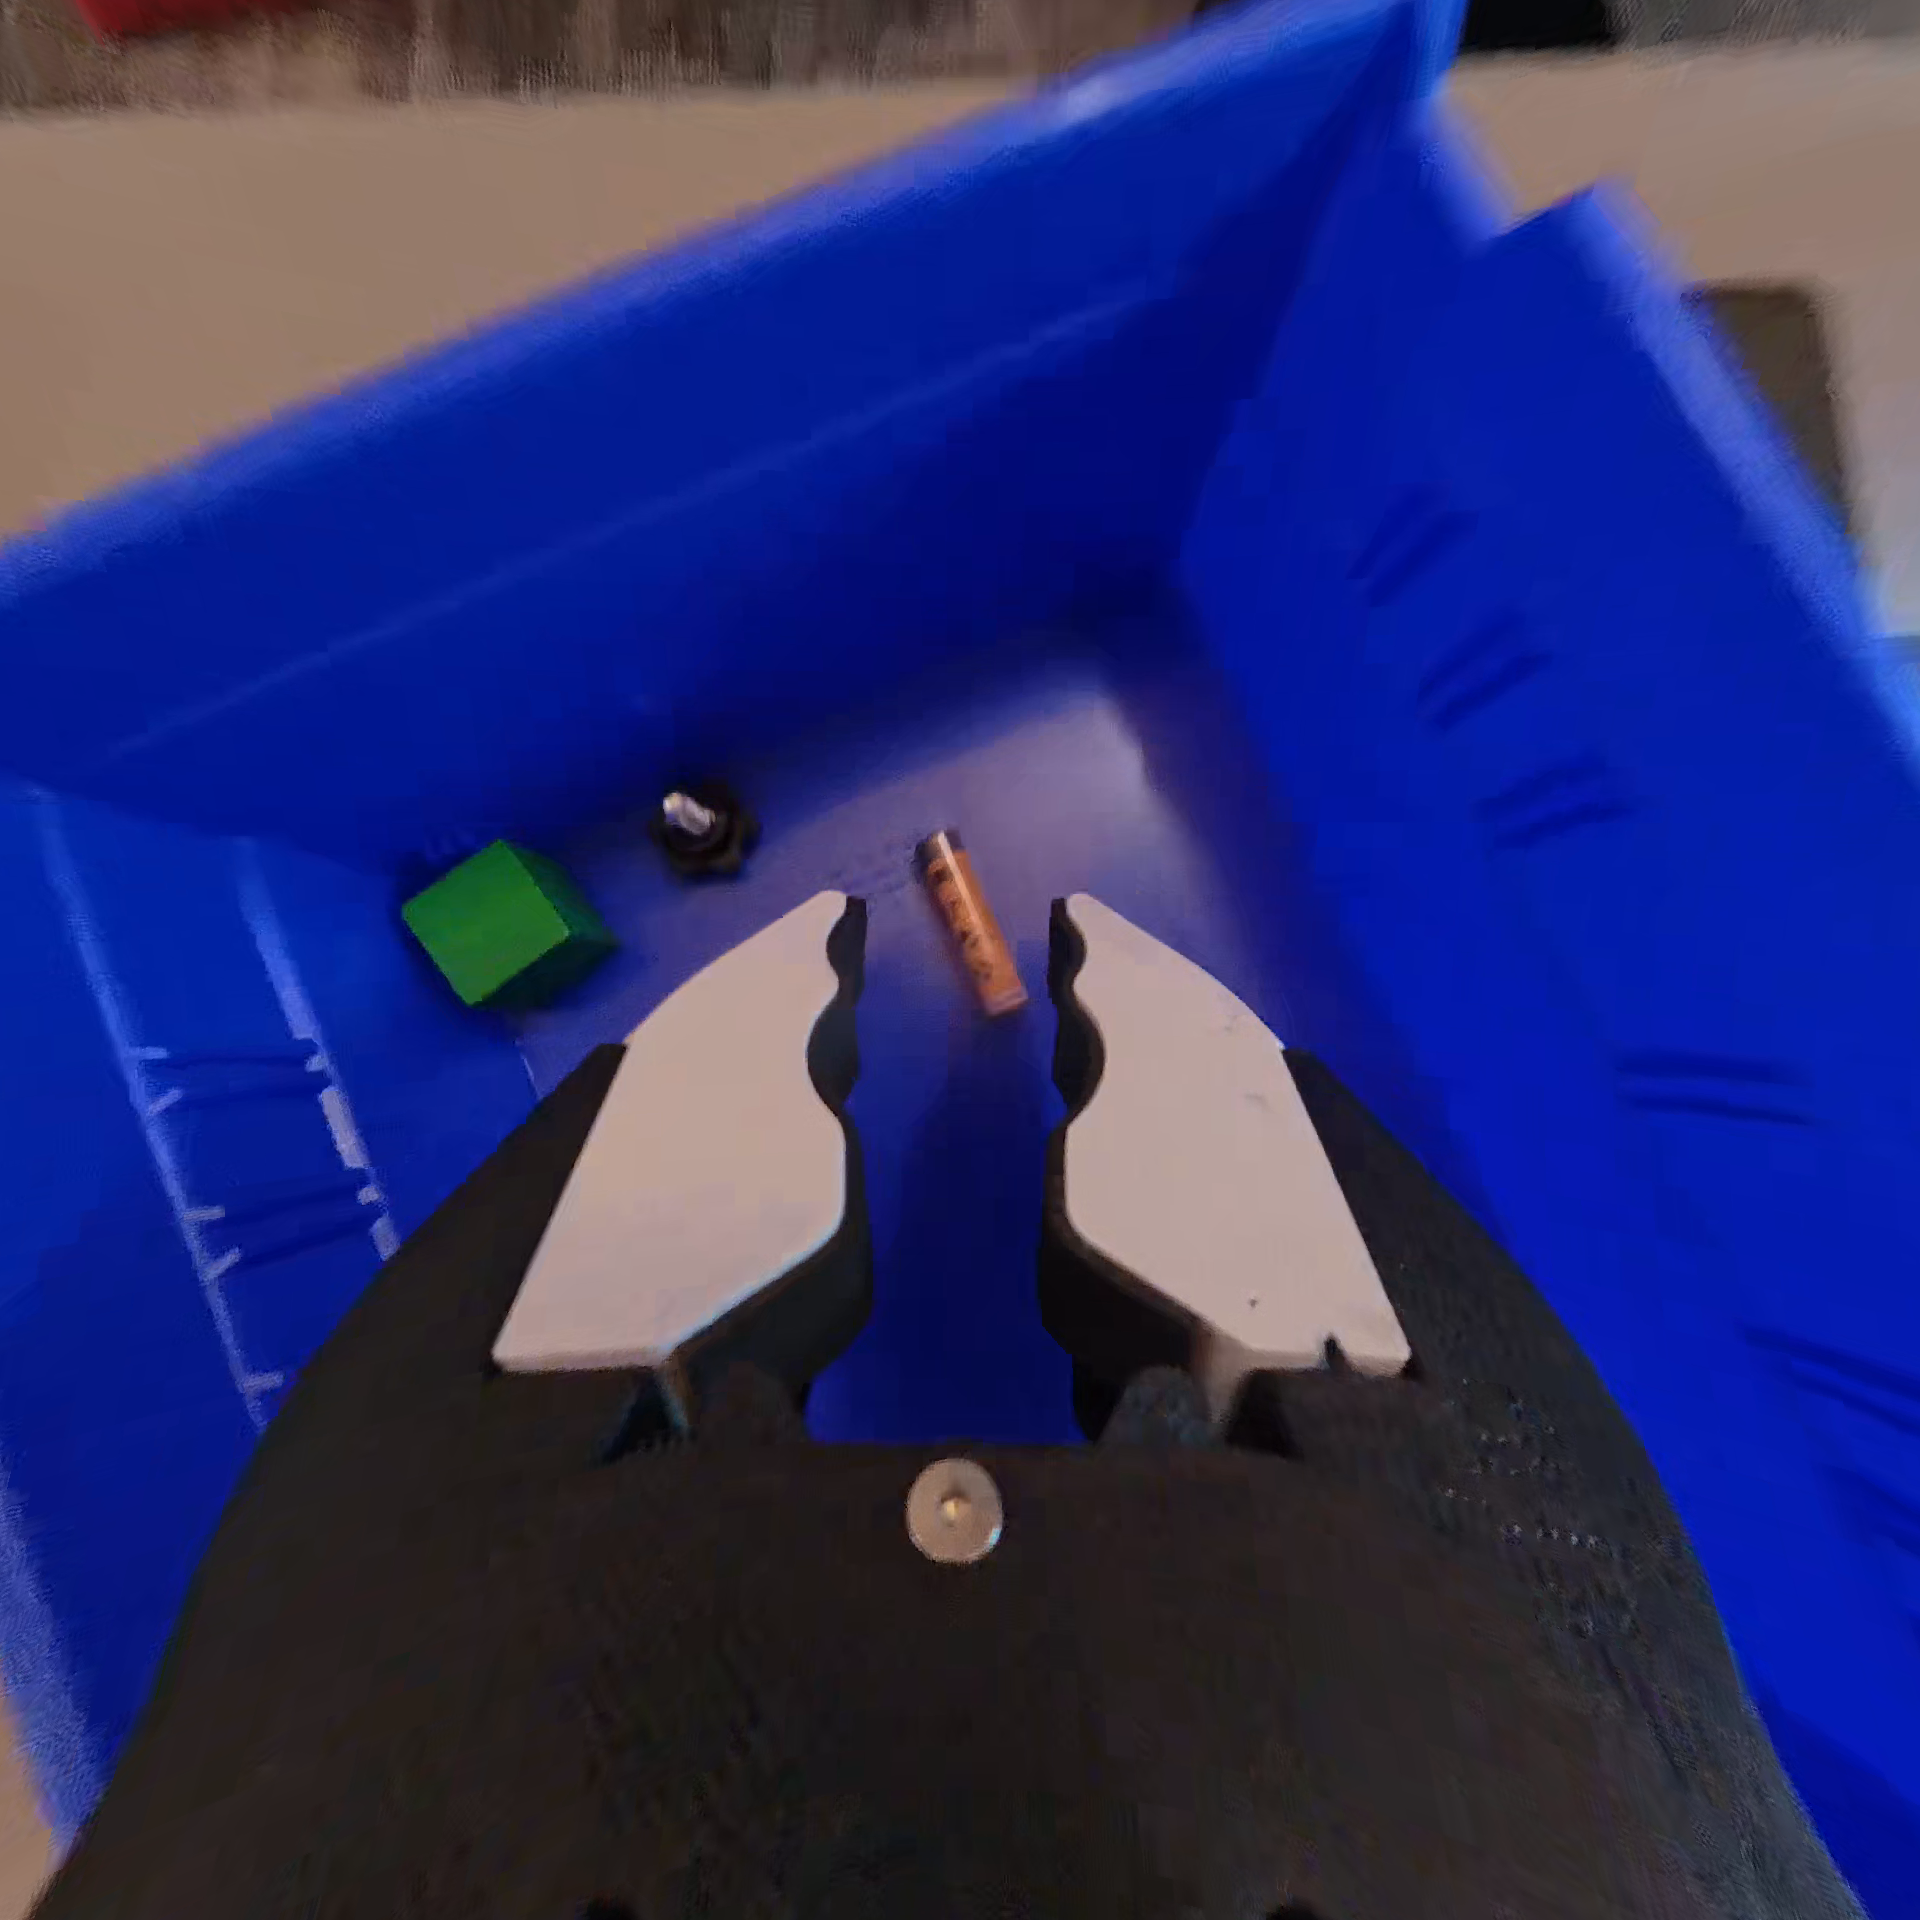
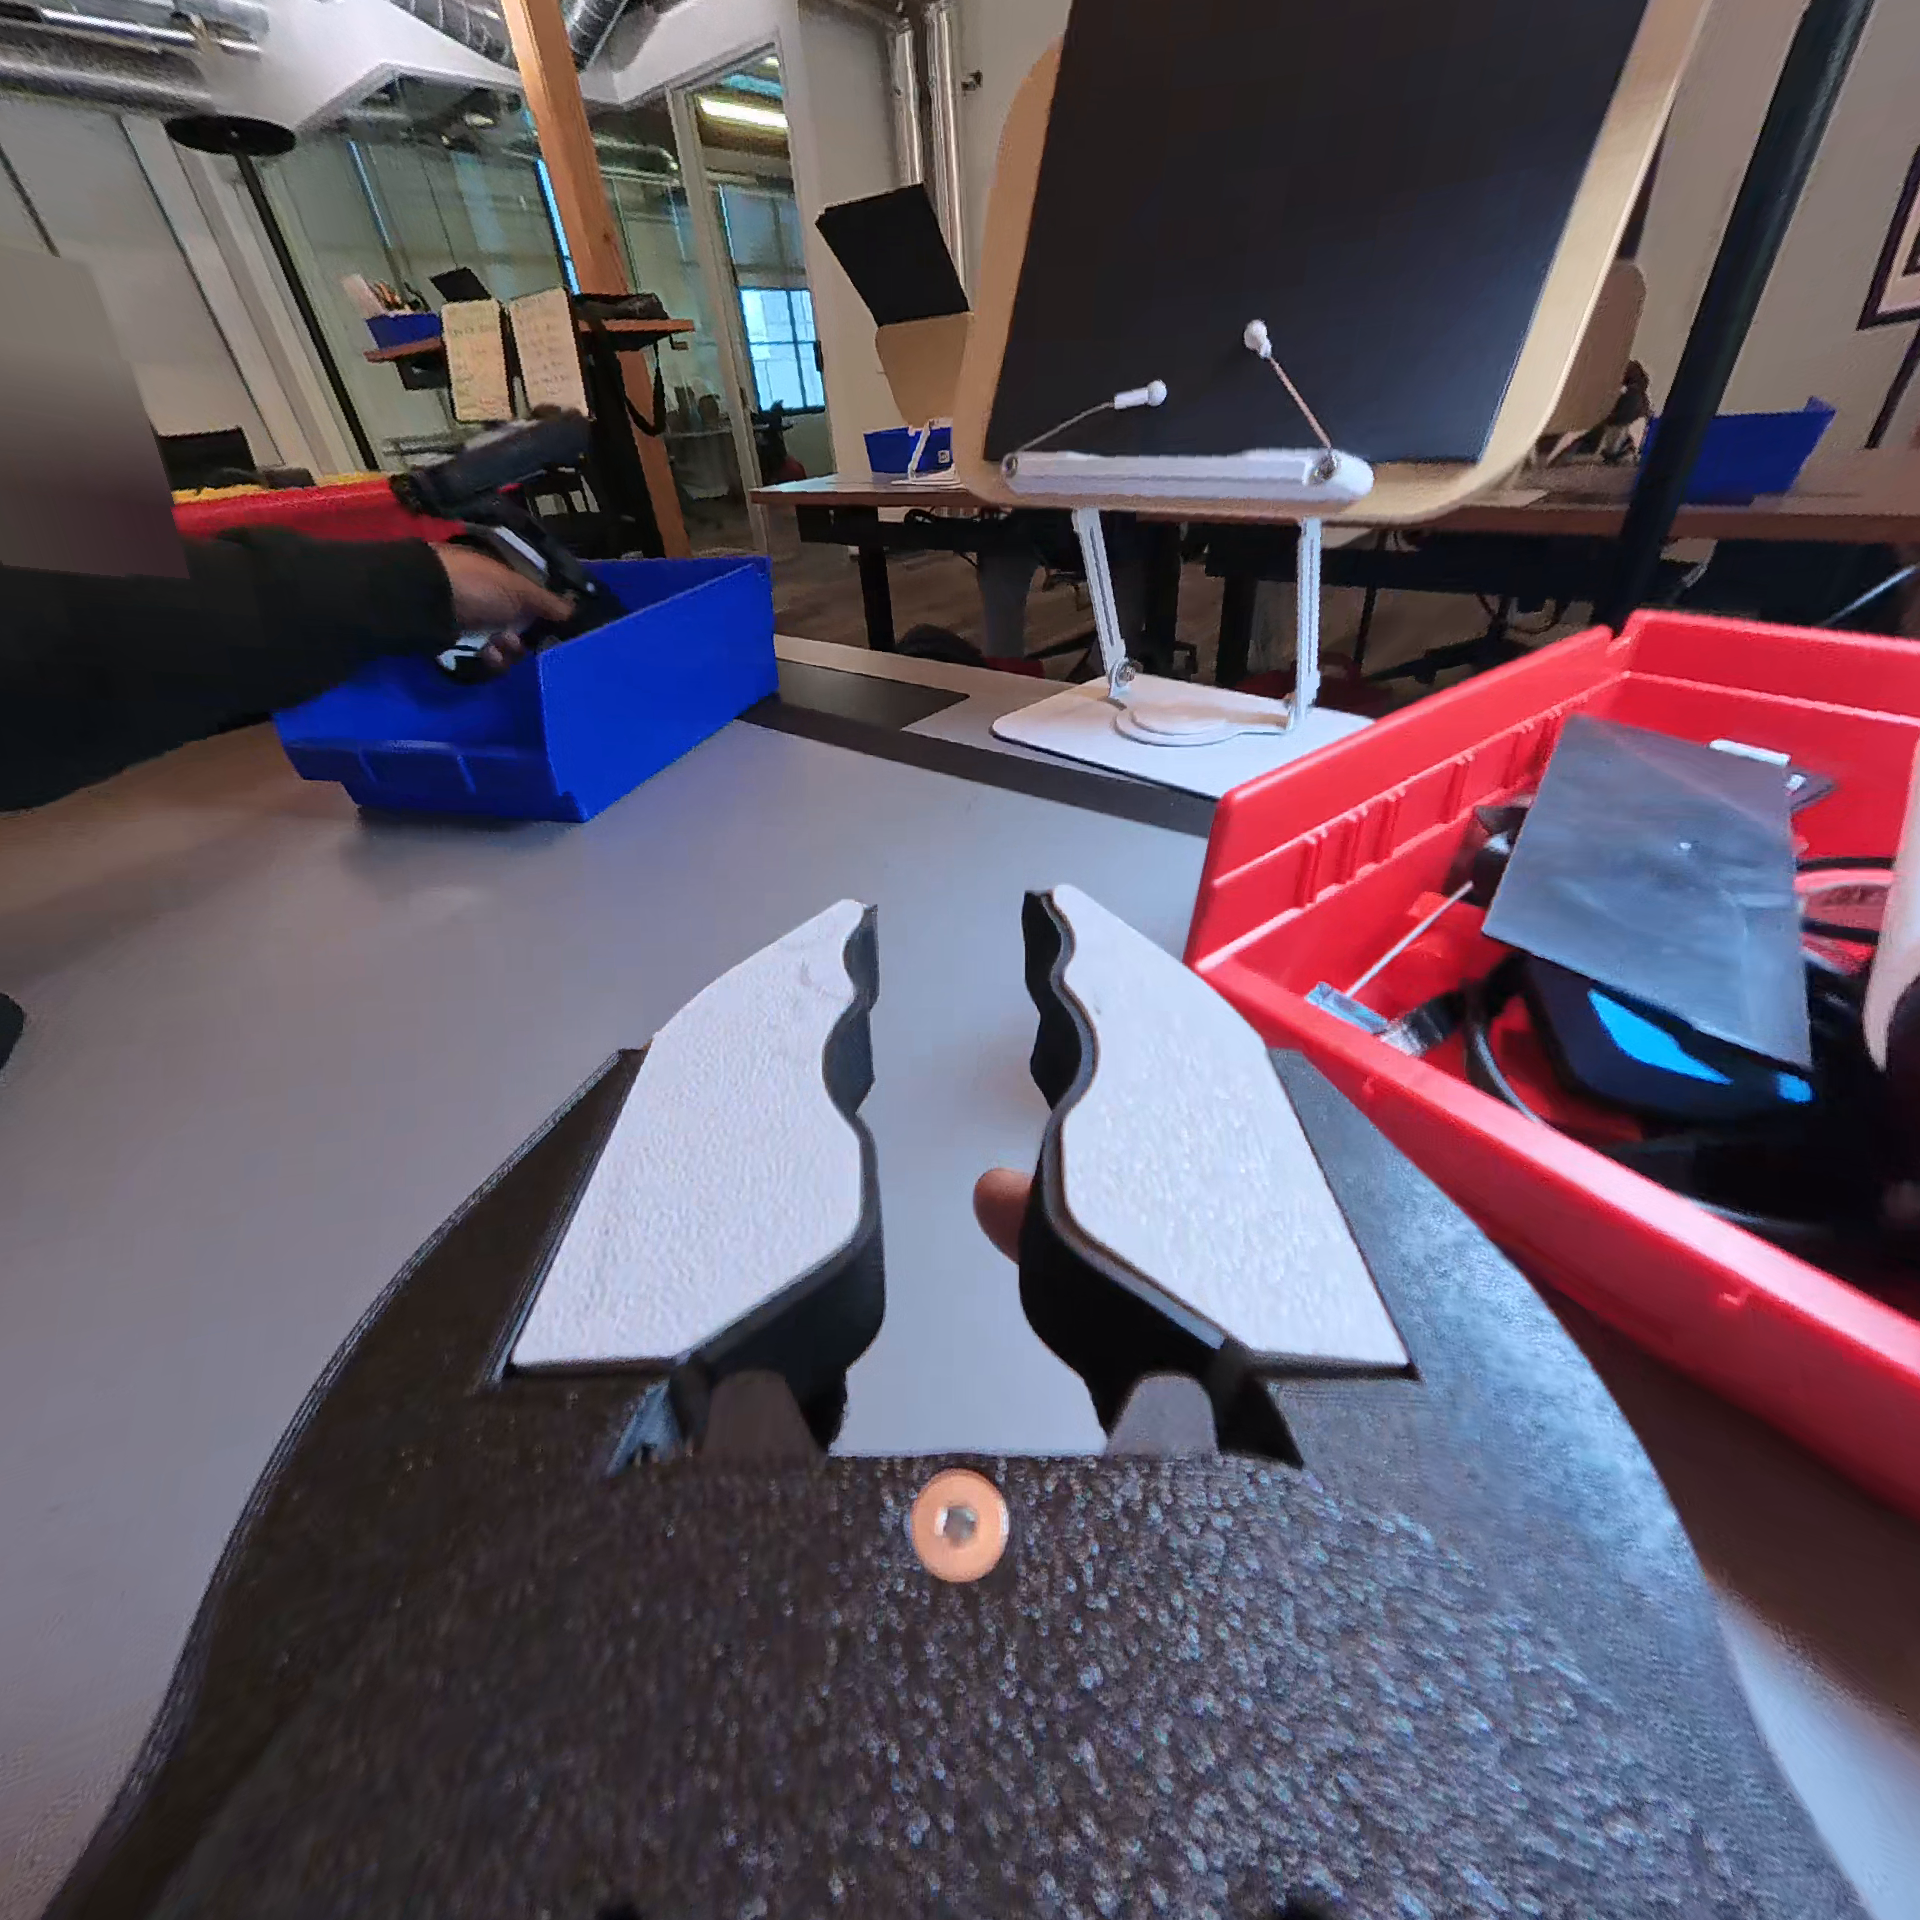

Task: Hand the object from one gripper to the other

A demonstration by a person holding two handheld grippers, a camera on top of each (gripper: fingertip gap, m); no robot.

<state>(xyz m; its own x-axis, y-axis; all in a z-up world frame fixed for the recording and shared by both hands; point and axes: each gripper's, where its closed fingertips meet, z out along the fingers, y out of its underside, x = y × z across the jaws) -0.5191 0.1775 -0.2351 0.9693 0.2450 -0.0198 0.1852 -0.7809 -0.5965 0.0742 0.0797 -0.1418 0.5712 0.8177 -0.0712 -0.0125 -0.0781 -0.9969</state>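
so the left gripper hangs released inside the blue bin, jaws apart around nothing, and the small copper-coloured battery lies flat on the bin floor just past the fingertips, near a black knob and a green cube. it looks light, stiff and smooth, likely to roll, so pinching across the middle of its barrel seems safest. farther off, the right gripper waits released and empty over the grey table beside a cluttered red bin, a tablet stand and an open workshop behind.
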